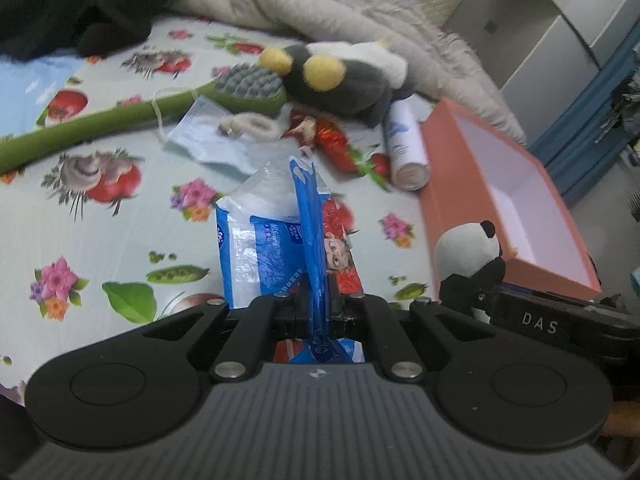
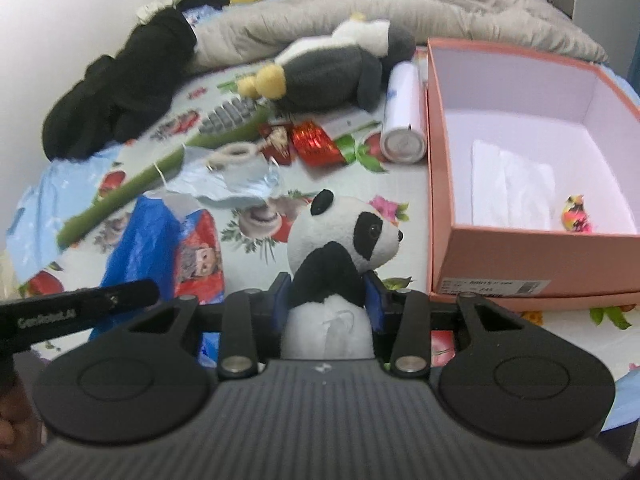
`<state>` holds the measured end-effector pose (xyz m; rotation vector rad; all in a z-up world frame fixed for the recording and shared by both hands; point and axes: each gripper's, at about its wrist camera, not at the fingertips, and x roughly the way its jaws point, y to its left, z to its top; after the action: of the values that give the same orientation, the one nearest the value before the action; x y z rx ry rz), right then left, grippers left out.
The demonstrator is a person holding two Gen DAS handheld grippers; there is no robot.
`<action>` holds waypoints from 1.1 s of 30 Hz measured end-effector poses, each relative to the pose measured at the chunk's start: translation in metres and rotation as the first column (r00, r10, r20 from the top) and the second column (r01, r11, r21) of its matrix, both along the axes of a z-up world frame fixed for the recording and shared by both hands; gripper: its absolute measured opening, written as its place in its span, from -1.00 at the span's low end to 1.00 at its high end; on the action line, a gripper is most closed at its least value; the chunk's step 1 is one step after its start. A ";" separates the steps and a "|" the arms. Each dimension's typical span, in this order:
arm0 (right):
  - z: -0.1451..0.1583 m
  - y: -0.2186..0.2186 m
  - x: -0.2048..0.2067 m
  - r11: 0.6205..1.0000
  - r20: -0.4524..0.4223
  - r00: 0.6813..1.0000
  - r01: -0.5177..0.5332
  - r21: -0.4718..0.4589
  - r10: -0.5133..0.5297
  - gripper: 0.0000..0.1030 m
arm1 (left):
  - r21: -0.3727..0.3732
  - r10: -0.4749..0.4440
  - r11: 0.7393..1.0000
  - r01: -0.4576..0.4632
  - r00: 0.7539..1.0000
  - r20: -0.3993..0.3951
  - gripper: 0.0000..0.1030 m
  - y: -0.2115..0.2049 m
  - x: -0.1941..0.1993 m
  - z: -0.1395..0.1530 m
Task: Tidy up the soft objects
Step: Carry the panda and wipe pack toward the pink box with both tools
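My left gripper [image 1: 318, 312] is shut on a blue and white tissue pack [image 1: 276, 240], held above the flowered cloth; the pack also shows in the right wrist view [image 2: 140, 240]. My right gripper [image 2: 328, 300] is shut on a small panda plush [image 2: 344, 240], which also shows in the left wrist view [image 1: 468, 256], next to the pink box. The open pink box [image 2: 536, 256] stands at the right and holds white paper [image 2: 512, 188] and a small colourful toy [image 2: 576, 214]. A grey and white plush with yellow feet [image 1: 340, 76] lies at the back.
On the flowered cloth [image 1: 100, 220] lie a green long-handled brush [image 1: 120, 116], a face mask [image 1: 208, 140], red foil wrappers [image 1: 332, 140] and a white spray can [image 1: 404, 144]. A black garment [image 1: 80, 0] and a grey blanket [image 1: 320, 4] lie behind.
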<state>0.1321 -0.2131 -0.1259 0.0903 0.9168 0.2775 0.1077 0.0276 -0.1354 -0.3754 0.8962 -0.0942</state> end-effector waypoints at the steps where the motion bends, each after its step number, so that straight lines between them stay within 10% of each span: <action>1: 0.004 -0.001 -0.003 1.000 0.010 1.000 -0.002 0.001 0.002 -0.19 | 0.000 -0.007 1.000 0.007 1.000 0.011 -0.89 -0.002 -0.002 0.005; 33: 0.084 -0.089 -0.069 0.982 0.199 0.962 0.185 0.022 -0.186 -0.19 | -0.026 -0.254 0.964 0.263 0.949 0.188 -0.89 -0.109 -0.017 0.080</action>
<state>0.0632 -0.3024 -0.0423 0.1477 0.7023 0.1107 0.0903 -0.0810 -0.0550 -0.2895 0.7577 -0.3887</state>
